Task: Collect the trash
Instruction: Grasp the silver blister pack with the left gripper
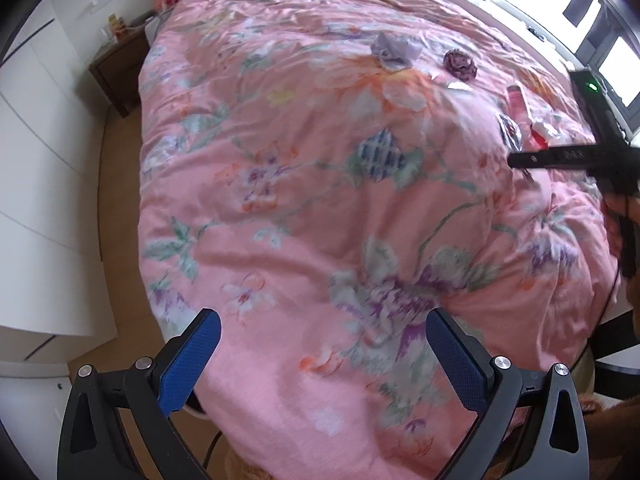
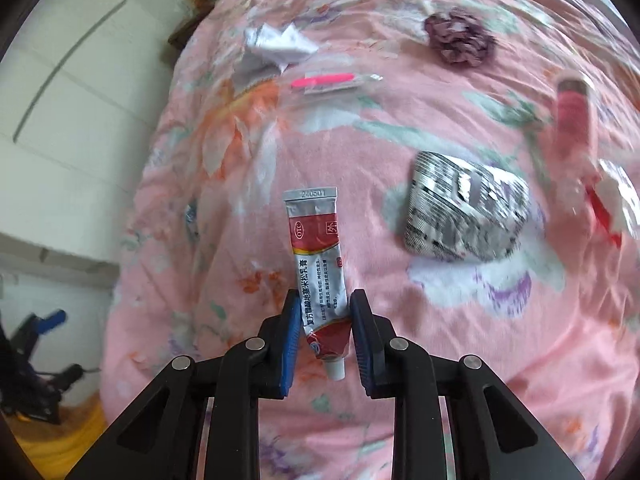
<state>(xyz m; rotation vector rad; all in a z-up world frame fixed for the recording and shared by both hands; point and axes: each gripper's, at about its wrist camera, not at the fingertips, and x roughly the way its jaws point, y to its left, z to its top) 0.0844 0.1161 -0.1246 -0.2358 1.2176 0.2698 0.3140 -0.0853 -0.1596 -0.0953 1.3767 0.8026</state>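
Note:
My right gripper [image 2: 325, 300] is shut on a red and silver ointment tube [image 2: 318, 256], held above the pink floral quilt [image 2: 360, 400], cap end toward the camera. On the quilt beyond lie a silver printed foil pack [image 2: 464, 210], crumpled white paper [image 2: 276, 46], a pink strip in a clear wrapper [image 2: 328, 80], a pink tube [image 2: 574, 116] and a red and white wrapper [image 2: 612, 204]. My left gripper [image 1: 322, 322] is open and empty over the near end of the quilt [image 1: 300, 220]. The right gripper [image 1: 560, 158] shows at the right of the left wrist view.
A dark purple scrunchie [image 2: 460, 38] lies on the quilt, also seen in the left wrist view [image 1: 581, 65] next to the crumpled paper [image 1: 394, 51]. A white wardrobe [image 1: 36, 200] and a wooden nightstand [image 1: 120, 68] stand left of the bed. Windows [image 1: 616, 68] are at far right.

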